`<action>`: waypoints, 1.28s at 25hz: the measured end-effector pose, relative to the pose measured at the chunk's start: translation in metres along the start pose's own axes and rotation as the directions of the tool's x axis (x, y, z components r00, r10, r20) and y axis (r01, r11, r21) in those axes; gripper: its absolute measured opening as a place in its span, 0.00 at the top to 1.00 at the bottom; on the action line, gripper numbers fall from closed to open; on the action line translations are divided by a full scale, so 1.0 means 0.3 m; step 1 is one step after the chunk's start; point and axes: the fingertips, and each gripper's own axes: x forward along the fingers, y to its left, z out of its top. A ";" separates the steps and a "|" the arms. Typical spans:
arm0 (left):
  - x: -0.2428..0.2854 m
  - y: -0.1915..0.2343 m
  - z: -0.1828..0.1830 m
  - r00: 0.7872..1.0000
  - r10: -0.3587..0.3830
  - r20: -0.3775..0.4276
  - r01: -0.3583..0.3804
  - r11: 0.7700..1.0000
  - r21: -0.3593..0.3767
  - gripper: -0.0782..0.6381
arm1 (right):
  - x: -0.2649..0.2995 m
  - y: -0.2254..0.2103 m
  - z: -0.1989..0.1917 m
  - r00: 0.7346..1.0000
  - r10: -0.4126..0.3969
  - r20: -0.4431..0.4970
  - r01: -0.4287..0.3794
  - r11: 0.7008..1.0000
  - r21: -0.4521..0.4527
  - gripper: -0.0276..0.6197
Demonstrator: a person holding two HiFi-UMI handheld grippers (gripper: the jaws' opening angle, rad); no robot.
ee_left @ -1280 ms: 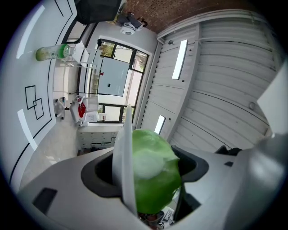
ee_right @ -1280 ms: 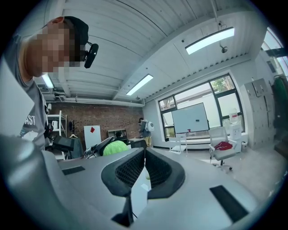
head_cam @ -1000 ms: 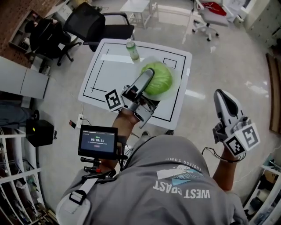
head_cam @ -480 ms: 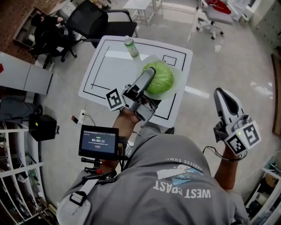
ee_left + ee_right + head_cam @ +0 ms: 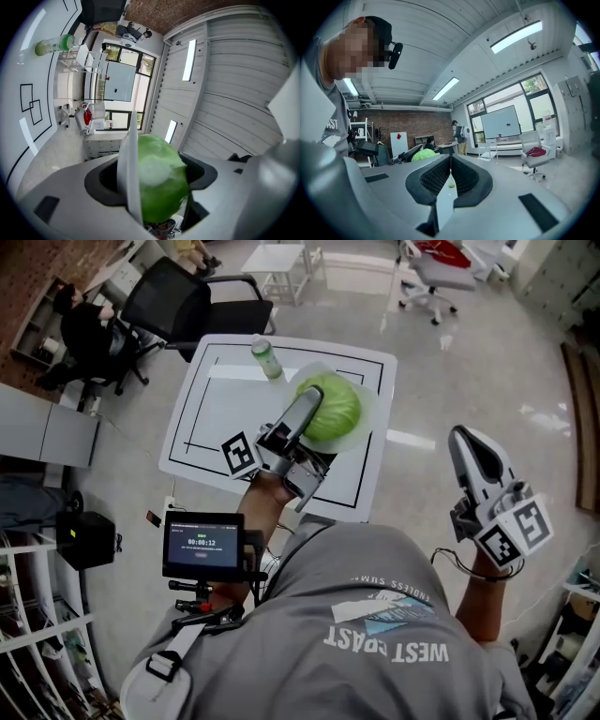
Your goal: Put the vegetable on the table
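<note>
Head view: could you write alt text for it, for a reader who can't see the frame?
Seen from above, the person's left gripper grips a green cabbage over a white table marked with black lines, a green bottle on its far side. The right gripper is shut and empty, held off to the table's right.

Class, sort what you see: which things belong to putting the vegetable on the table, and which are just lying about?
In the job:
cabbage, clamped by the left gripper
white table

Lying about:
green bottle on the table
black chair
right gripper, shut and empty
</note>
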 end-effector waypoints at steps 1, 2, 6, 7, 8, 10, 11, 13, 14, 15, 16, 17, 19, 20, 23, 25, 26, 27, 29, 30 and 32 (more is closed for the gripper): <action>0.002 0.002 -0.003 1.000 0.001 -0.006 -0.001 1.000 0.003 0.40 | -0.004 0.001 0.004 1.000 -0.003 0.006 0.003 1.000 -0.002 0.94; 0.005 0.004 -0.004 1.000 0.002 -0.011 -0.002 1.000 0.006 0.40 | -0.007 0.003 0.008 1.000 -0.004 0.011 0.004 1.000 -0.003 0.94; 0.008 0.014 -0.014 1.000 0.006 -0.030 -0.006 1.000 0.010 0.40 | -0.028 0.023 -0.001 1.000 -0.016 0.023 0.016 1.000 -0.003 0.94; 0.005 0.020 -0.019 0.999 0.009 -0.037 -0.009 1.000 0.009 0.40 | -0.038 0.026 -0.009 0.999 -0.024 0.025 0.024 1.000 0.000 0.94; 0.003 0.027 -0.023 0.999 0.014 -0.043 -0.014 1.000 0.007 0.40 | -0.049 0.027 -0.016 0.999 -0.033 0.026 0.033 0.999 0.005 0.94; 0.009 0.048 -0.019 0.998 0.028 -0.051 -0.028 1.000 -0.001 0.40 | -0.060 0.018 -0.020 0.998 -0.052 0.025 0.052 0.999 0.016 0.94; 0.016 0.065 -0.004 0.998 0.038 -0.053 -0.038 0.999 -0.007 0.40 | -0.055 0.007 -0.017 0.998 -0.062 0.022 0.061 0.998 0.021 0.94; 0.039 0.110 0.047 0.997 0.060 -0.054 -0.061 0.998 -0.018 0.40 | -0.017 -0.024 -0.009 0.997 -0.078 0.015 0.078 0.996 0.034 0.94; 0.051 0.136 0.079 0.996 0.071 -0.055 -0.072 0.997 -0.024 0.40 | 0.008 -0.042 -0.007 0.996 -0.086 0.011 0.085 0.996 0.041 0.94; 0.063 0.164 0.109 0.995 0.081 -0.056 -0.082 0.996 -0.030 0.40 | 0.034 -0.058 -0.006 0.996 -0.092 0.008 0.092 0.995 0.048 0.94; 0.074 0.194 0.138 0.994 0.091 -0.057 -0.093 0.995 -0.037 0.40 | 0.060 -0.073 -0.006 0.995 -0.098 0.004 0.097 0.994 0.055 0.94; 0.086 0.225 0.166 0.993 0.102 -0.058 -0.105 0.994 -0.044 0.40 | 0.085 -0.088 -0.007 0.995 -0.102 0.000 0.102 0.993 0.061 0.94; 0.107 0.293 0.221 0.990 0.128 -0.062 -0.131 0.990 -0.052 0.40 | 0.133 -0.119 -0.009 0.994 -0.111 -0.009 0.111 0.991 0.074 0.94; 0.115 0.327 0.244 0.988 0.140 -0.065 -0.144 0.988 -0.055 0.40 | 0.153 -0.135 -0.013 0.993 -0.116 -0.014 0.116 0.990 0.080 0.94; 0.130 0.421 0.281 0.982 0.174 -0.076 -0.179 0.981 -0.069 0.40 | 0.181 -0.167 -0.032 0.991 -0.134 -0.029 0.136 0.986 0.097 0.94; 0.132 0.480 0.293 0.977 0.199 -0.083 -0.205 0.976 -0.078 0.40 | 0.185 -0.178 -0.046 0.988 -0.148 -0.037 0.151 0.983 0.107 0.94; 0.132 0.509 0.298 0.974 0.210 -0.086 -0.217 0.973 -0.082 0.40 | 0.187 -0.183 -0.053 0.987 -0.155 -0.042 0.159 0.981 0.112 0.94; 0.133 0.539 0.303 0.971 0.221 -0.089 -0.229 0.969 -0.088 0.40 | 0.189 -0.189 -0.059 0.986 -0.162 -0.047 0.166 0.979 0.117 0.94; 0.134 0.611 0.313 0.965 0.245 -0.096 -0.254 0.962 -0.103 0.40 | 0.194 -0.210 -0.078 0.983 -0.176 -0.058 0.182 0.975 0.128 0.94; 0.133 0.658 0.320 0.961 0.259 -0.099 -0.270 0.957 -0.110 0.40 | 0.201 -0.226 -0.092 0.981 -0.183 -0.063 0.190 0.973 0.134 0.94; 0.128 0.766 0.341 0.950 0.294 -0.105 -0.305 0.945 -0.119 0.40 | 0.223 -0.270 -0.127 0.979 -0.193 -0.072 0.201 0.969 0.143 0.94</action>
